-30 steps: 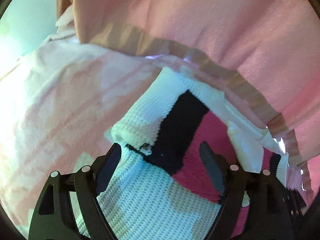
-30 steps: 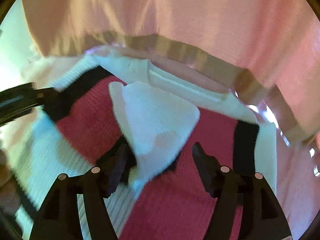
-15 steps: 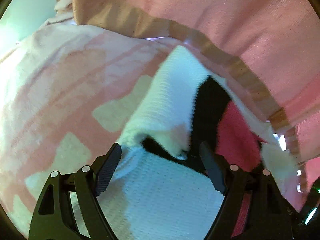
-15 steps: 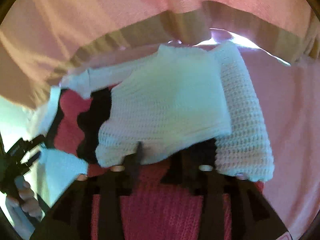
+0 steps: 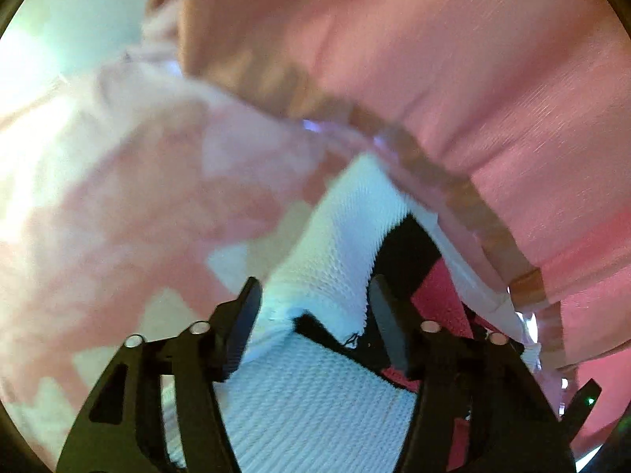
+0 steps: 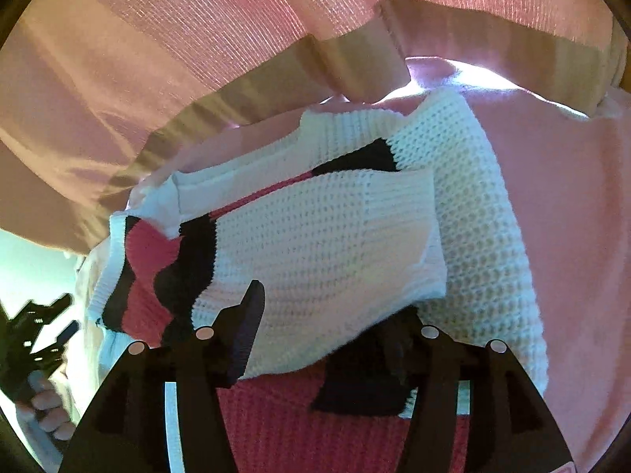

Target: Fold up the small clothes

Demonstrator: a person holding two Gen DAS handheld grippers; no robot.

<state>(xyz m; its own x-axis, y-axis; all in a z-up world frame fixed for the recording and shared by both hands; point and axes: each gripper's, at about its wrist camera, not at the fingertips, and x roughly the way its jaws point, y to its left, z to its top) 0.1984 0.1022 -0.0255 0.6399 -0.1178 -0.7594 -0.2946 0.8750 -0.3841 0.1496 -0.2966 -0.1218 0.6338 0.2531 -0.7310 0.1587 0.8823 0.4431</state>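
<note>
A small knit sweater in white, black and pink-red lies on a pink bedspread [image 6: 572, 236]. In the right wrist view its white sleeve [image 6: 323, 244] is folded across the body [image 6: 347, 425]. My right gripper [image 6: 327, 315] is open, with the sleeve's lower edge lying between its fingers. In the left wrist view the other white sleeve [image 5: 343, 248] rises as a fold between the fingers of my left gripper [image 5: 311, 315], which is open around it, over the sweater's white knit [image 5: 315, 406].
A pink curtain with a tan hem [image 6: 276, 79] hangs just behind the sweater; it also shows in the left wrist view [image 5: 453, 59]. A pale pink patterned blanket [image 5: 138, 197] lies to the left. The left gripper and hand [image 6: 39, 354] show at the right view's left edge.
The right gripper, shut on the sleeve half a second ago, has opened and left it folded over the body. The left gripper's jaws have narrowed around the other sleeve's fold.
</note>
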